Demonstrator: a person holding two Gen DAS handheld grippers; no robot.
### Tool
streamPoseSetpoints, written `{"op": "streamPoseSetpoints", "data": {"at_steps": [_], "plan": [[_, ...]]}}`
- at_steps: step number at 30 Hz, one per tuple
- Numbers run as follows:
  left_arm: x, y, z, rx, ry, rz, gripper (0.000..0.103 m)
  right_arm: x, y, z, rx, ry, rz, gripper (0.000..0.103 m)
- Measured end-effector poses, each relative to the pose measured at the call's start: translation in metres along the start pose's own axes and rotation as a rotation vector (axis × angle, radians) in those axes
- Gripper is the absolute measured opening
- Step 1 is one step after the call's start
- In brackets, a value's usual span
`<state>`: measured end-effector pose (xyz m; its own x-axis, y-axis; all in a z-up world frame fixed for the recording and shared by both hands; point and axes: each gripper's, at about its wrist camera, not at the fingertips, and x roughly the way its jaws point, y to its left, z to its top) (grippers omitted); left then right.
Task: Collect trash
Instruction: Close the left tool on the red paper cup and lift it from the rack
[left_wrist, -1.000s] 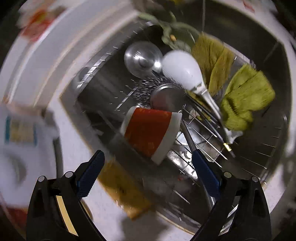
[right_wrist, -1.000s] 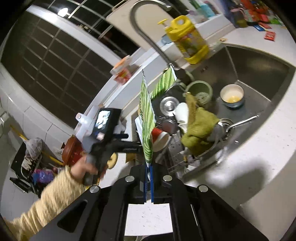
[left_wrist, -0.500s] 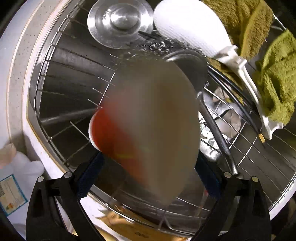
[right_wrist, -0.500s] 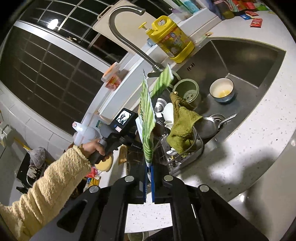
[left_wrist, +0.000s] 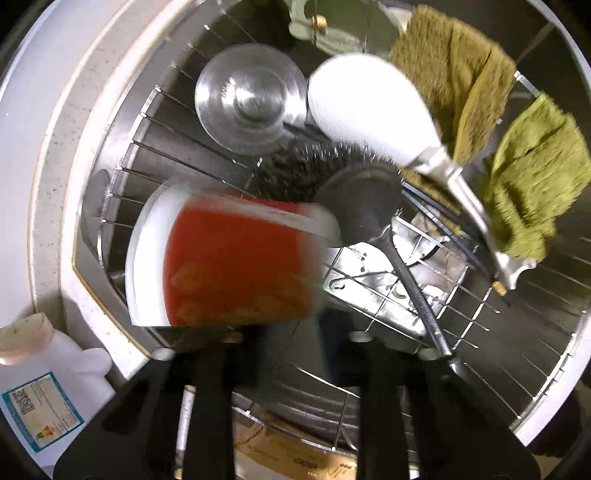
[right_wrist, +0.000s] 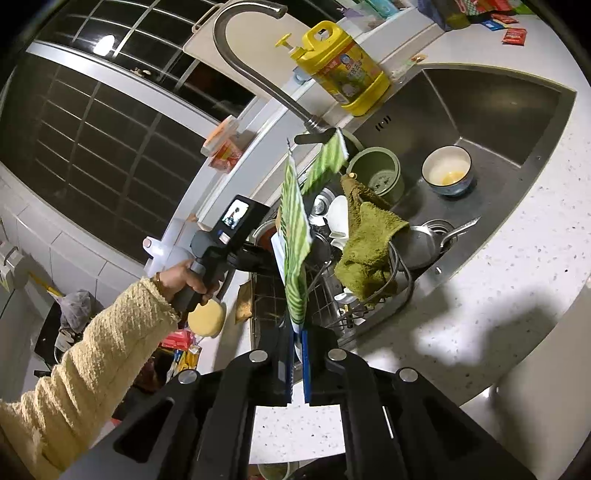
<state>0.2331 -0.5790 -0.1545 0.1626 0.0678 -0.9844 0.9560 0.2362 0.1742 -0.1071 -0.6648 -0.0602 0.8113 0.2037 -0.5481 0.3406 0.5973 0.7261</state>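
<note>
Left wrist view: the left gripper (left_wrist: 291, 332) has narrowed its jaws around the red paper cup (left_wrist: 236, 262), lifting it clear above the wire rack (left_wrist: 122, 173). Right gripper (right_wrist: 295, 363) pinches a green-striped wrapper (right_wrist: 293, 236) upright, near the rack.

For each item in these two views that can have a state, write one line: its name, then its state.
left gripper: shut on the red cup
red cup: on its side above the wire rack, blurred
right gripper: shut on the green striped wrapper
green striped wrapper: held upright, folded over on top
blue bowl: upright in sink, yellow residue inside
olive towel: draped over the rack
</note>
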Motion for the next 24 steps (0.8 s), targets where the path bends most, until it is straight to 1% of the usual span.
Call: {"op": "streamPoseSetpoints", "data": {"at_steps": [2,4,5,7,8,9,10,11,13,16,18,20,22,24], "plan": [[-0.008,0.003,-0.004,-0.019,-0.034,-0.021,0.014,0.002,0.004,0.0,-0.009,0.001,-0.001,0.004],[-0.013,-0.001,-0.011,-0.037,-0.049,-0.041,0.013,0.005,0.008,0.0,-0.015,0.005,0.004,0.004],[-0.014,0.0,-0.015,-0.049,-0.055,-0.025,0.013,0.006,0.01,0.001,-0.018,0.007,0.008,0.004],[-0.015,-0.002,-0.019,-0.046,-0.061,-0.015,0.014,0.008,0.014,0.002,-0.027,0.006,0.012,0.004],[-0.016,-0.007,-0.018,-0.032,-0.073,0.032,0.026,0.008,0.016,0.003,-0.029,0.004,0.014,0.004],[-0.018,-0.009,-0.016,-0.025,-0.082,0.047,0.056,0.009,0.017,0.003,-0.03,0.004,0.017,0.004],[-0.018,-0.013,-0.016,-0.026,-0.099,0.063,0.07,0.009,0.018,0.002,-0.03,0.003,0.015,0.004],[-0.019,-0.016,-0.015,-0.027,-0.118,0.066,0.078,0.009,0.017,0.002,-0.025,0.004,0.015,0.004],[-0.017,-0.02,-0.011,-0.039,-0.128,0.054,0.079,0.01,0.016,0.001,-0.019,0.01,0.015,0.005],[-0.012,-0.013,0.005,-0.12,-0.114,0.054,0.079,0.007,0.015,0.0,-0.017,0.008,0.008,0.005],[-0.01,-0.004,0.007,-0.197,-0.124,0.014,0.079,0.003,0.013,0.001,-0.014,0.001,0.011,0.006],[-0.008,0.004,0.009,-0.256,-0.121,-0.011,0.079,0.001,0.01,0.001,-0.011,-0.005,0.001,0.006],[-0.008,0.009,0.011,-0.306,-0.135,-0.045,0.079,0.001,0.006,0.001,-0.002,-0.006,-0.001,0.006],[-0.012,0.033,0.016,-0.344,-0.132,-0.051,0.079,0.001,0.004,0.001,0.005,-0.004,0.0,0.006]]}}
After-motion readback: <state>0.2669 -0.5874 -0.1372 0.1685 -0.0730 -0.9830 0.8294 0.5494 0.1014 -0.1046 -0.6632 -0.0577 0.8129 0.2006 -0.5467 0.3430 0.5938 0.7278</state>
